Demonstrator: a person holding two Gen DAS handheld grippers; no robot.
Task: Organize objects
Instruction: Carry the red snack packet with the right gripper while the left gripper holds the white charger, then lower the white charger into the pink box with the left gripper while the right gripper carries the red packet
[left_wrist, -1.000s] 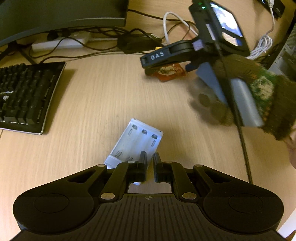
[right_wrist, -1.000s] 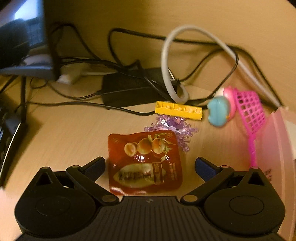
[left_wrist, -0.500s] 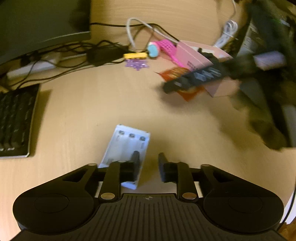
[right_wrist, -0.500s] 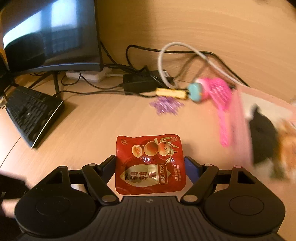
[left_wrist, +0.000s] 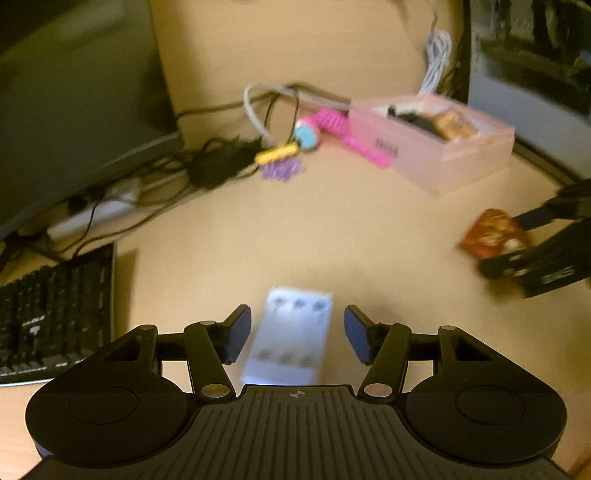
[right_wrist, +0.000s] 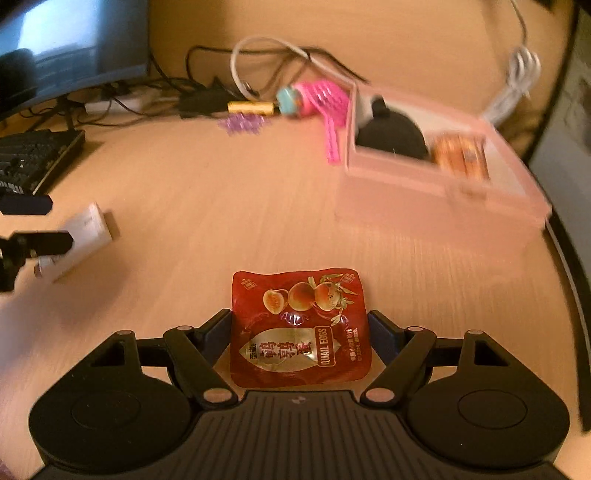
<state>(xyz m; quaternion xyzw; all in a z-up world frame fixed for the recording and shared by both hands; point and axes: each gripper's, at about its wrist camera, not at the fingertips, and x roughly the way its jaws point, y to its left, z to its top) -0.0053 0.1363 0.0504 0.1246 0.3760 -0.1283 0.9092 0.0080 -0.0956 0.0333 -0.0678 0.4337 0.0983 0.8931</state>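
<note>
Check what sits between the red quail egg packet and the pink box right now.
Nothing: in the right wrist view only bare desk lies between the quail egg packet and the pink box.

There was one red snack pouch (right_wrist: 300, 328), one white battery charger (left_wrist: 290, 334), one pink box (right_wrist: 436, 184) (upper right), one keyboard (left_wrist: 51, 314) and two tools.

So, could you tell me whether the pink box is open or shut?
Open: the pink box has no lid on, and a black object shows inside.
</note>
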